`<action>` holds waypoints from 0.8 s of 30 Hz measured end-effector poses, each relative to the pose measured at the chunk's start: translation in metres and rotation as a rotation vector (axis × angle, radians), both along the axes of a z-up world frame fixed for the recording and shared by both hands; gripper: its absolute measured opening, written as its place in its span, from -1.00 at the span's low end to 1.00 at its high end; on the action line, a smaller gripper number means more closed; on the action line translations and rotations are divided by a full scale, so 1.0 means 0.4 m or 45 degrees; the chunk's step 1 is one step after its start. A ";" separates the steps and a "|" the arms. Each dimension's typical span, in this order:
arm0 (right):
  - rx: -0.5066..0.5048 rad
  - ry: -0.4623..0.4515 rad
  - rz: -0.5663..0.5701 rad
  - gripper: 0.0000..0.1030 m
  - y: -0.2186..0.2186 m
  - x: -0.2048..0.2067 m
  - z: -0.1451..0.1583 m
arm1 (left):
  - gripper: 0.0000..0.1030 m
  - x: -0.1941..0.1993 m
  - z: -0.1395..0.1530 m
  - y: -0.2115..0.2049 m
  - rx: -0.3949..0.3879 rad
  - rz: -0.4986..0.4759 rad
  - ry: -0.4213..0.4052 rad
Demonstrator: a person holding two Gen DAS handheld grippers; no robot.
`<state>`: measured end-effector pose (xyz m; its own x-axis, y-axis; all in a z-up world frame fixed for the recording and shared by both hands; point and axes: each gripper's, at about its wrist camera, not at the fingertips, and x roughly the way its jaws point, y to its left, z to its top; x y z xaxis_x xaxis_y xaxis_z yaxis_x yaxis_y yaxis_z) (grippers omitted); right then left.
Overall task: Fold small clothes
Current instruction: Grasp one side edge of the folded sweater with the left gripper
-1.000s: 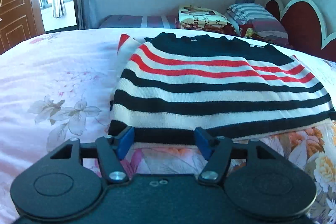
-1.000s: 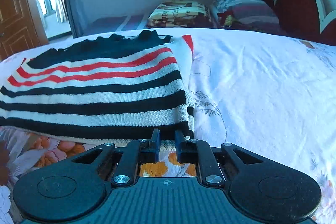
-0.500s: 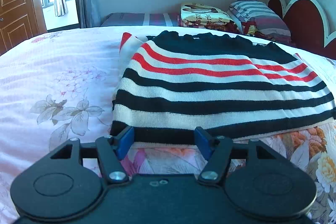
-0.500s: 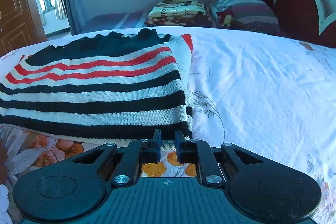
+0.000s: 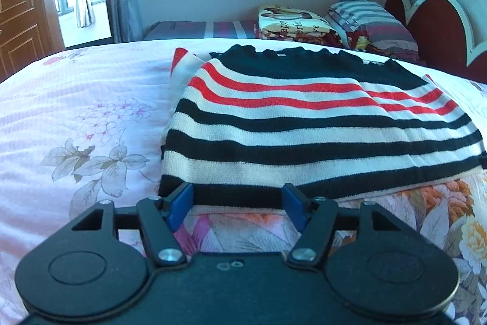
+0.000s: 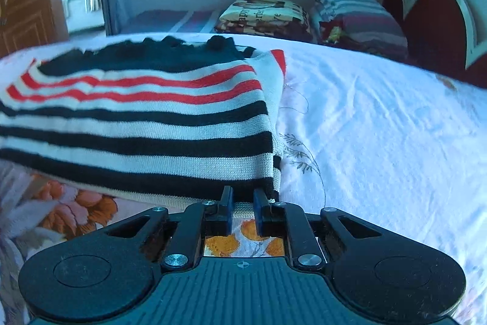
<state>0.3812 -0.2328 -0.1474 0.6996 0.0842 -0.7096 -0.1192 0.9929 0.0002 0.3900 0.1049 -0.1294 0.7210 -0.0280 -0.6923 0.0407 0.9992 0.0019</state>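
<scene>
A folded knit sweater (image 5: pixel 304 124) with black, cream and red stripes lies flat on the bed, its black ruffled edge at the far side. My left gripper (image 5: pixel 237 197) is open at the near hem, close to the sweater's left corner. Its blue pads (image 5: pixel 179 203) stand wide apart with the hem running flat between them. In the right wrist view the sweater (image 6: pixel 137 127) fills the left half. My right gripper (image 6: pixel 243 197) sits at its near right corner, pads almost together with the cream hem in the narrow gap.
A flowered cloth (image 5: pixel 411 212) shows under the sweater's near edge. The bedsheet (image 5: pixel 76 111) spreads to the left and, in the right wrist view, the bedsheet (image 6: pixel 380 127) spreads to the right. Folded blankets (image 5: pixel 292 20), a striped pillow (image 5: pixel 365 17) and a red headboard (image 5: pixel 438 29) lie beyond.
The right wrist view has tilted slightly and is a little blurred. Both grippers stay at the near hem with their jaws as before, and the sweater has not moved.
</scene>
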 end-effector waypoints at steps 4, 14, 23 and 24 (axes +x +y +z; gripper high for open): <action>-0.001 0.033 0.012 -0.73 -0.007 0.011 0.003 | 0.25 0.003 0.009 0.016 -0.027 -0.036 0.032; 0.272 0.006 0.096 -0.72 0.011 -0.004 0.100 | 0.45 -0.090 -0.001 0.112 -0.629 0.226 0.011; 0.406 -0.117 0.229 -0.72 0.157 0.106 0.126 | 0.46 0.012 -0.070 0.135 -0.962 0.463 -0.165; 0.404 -0.115 0.246 -0.72 0.177 0.125 0.120 | 0.46 0.030 -0.071 0.135 -0.946 0.458 -0.176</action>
<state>0.4311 -0.1622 -0.0993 0.7078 0.4262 -0.5633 -0.3175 0.9043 0.2854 0.4021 0.1588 -0.1580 0.8502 -0.1939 -0.4894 -0.2334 0.6944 -0.6807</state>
